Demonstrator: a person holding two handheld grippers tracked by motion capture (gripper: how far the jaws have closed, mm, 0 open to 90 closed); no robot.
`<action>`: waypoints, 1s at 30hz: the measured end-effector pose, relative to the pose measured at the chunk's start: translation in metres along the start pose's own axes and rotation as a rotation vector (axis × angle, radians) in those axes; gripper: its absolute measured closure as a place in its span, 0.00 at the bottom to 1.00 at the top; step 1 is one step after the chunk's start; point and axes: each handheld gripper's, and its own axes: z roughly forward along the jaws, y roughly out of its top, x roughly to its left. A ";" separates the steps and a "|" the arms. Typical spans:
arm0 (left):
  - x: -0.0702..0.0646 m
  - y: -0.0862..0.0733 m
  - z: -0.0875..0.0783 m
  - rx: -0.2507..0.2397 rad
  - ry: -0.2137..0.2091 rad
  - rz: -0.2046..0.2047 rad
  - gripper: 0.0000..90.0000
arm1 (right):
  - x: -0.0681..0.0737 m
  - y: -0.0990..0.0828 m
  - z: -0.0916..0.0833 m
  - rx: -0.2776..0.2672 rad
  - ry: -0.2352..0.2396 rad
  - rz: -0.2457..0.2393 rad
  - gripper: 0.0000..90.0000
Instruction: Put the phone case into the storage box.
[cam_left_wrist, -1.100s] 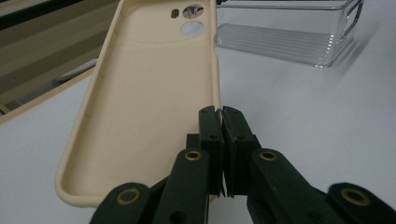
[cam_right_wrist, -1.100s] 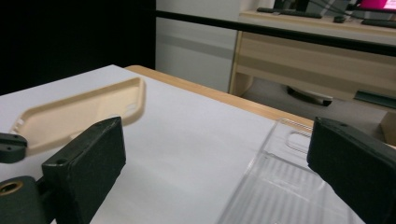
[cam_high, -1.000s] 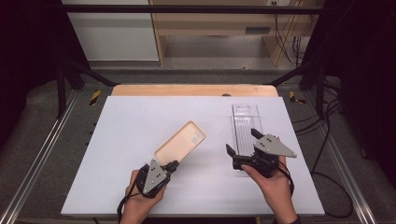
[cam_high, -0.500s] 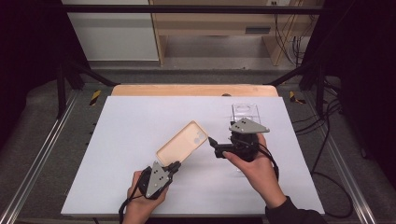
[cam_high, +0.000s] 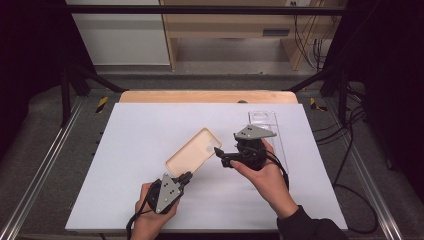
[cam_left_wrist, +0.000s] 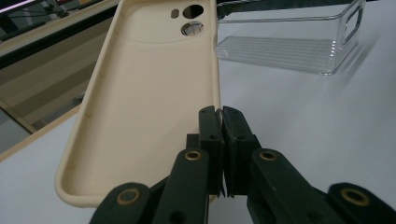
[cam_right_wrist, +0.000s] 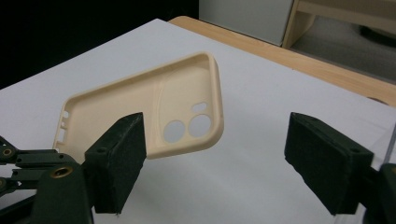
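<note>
The left gripper (cam_high: 184, 177) is clamping the rim of a cream phone case (cam_high: 193, 152), its two black jaws pressed together on the case's long edge near one end, as the left gripper view shows (cam_left_wrist: 222, 154). The case (cam_left_wrist: 154, 107) is being held open side up, lifted off the white table (cam_high: 150, 125) at an angle, with its camera cut-outs at the far end. The left hand (cam_high: 150, 215) is gripping the tool near the table's front edge.

The right gripper (cam_high: 220, 156) is standing just beside the case's far, camera end, pointing toward it. Its jaws have just been closing but are standing wide apart; in the right gripper view (cam_right_wrist: 217, 158) the case (cam_right_wrist: 154, 112) is lying beyond them, with nothing between the pads and no contact visible. The right hand (cam_high: 265, 175) is carrying it above the table.

Behind the right gripper, a clear plastic tray (cam_high: 263, 120) is resting on the table near its far right corner, apart from the case.
</note>
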 end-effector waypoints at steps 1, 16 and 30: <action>0.000 0.000 0.000 -0.001 0.000 0.000 0.97 | 0.000 -0.001 0.002 0.004 0.005 0.008 0.26; -0.001 0.002 -0.002 -0.018 0.000 0.003 0.97 | -0.011 0.002 0.024 0.037 0.076 0.117 0.48; -0.001 0.003 -0.003 -0.028 0.008 0.005 0.97 | -0.016 0.001 0.031 0.057 0.127 0.166 0.59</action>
